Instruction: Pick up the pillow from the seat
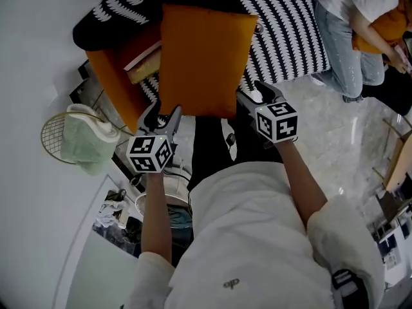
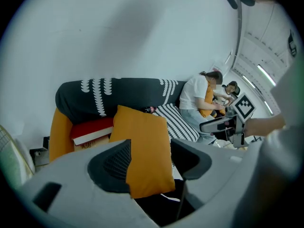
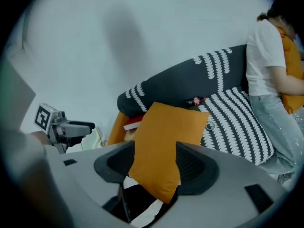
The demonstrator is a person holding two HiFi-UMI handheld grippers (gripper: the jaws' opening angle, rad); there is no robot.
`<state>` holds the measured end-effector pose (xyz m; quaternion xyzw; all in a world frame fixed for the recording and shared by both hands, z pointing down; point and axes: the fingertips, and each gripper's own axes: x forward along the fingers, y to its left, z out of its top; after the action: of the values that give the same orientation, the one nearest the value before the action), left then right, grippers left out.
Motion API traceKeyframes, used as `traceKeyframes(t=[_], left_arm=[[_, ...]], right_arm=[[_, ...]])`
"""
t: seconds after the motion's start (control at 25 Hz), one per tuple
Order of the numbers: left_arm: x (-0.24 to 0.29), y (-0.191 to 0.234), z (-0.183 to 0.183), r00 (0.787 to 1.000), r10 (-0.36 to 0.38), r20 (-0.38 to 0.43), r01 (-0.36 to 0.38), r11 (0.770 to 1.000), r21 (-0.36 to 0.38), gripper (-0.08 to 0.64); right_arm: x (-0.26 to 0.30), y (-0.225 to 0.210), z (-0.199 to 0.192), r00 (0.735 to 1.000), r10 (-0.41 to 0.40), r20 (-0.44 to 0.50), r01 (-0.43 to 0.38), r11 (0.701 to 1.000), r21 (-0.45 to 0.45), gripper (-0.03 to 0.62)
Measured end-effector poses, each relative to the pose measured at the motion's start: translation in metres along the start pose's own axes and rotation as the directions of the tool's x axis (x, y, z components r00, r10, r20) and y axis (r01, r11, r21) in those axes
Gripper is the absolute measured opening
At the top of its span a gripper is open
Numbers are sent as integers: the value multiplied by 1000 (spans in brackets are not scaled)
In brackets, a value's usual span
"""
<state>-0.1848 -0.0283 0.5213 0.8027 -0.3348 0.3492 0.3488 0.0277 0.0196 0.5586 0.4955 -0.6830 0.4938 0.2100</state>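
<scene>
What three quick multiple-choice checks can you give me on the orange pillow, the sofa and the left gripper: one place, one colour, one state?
1. Where is the square orange fabric pillow? A between the two grippers; B on top of the sofa's backrest; C under the sofa.
2. The patterned fabric sofa is: A plain blue; B black with white marks; C green checked.
3. The left gripper has its jaws: A closed on nothing; B clamped on a book; C apart, with a pillow corner between.

Answers: 1 A, the head view shows the left gripper and right gripper at its lower corners. 2 B, white marks on black cloth. 3 C, a gap shows beside one pad.
</scene>
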Motion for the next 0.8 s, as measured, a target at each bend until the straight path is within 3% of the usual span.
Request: traceKeyframes(t=[0.32, 0.8], left_arm=[[51, 41, -20, 993, -29, -118, 44, 991, 128, 333], [114, 92, -28, 978, -80, -190, 108, 984, 141, 448]], right_arm=[[40, -24, -23, 999, -51, 0, 51, 996, 72, 269], [84, -55, -55, 987, -155, -34, 159, 973, 170, 333]])
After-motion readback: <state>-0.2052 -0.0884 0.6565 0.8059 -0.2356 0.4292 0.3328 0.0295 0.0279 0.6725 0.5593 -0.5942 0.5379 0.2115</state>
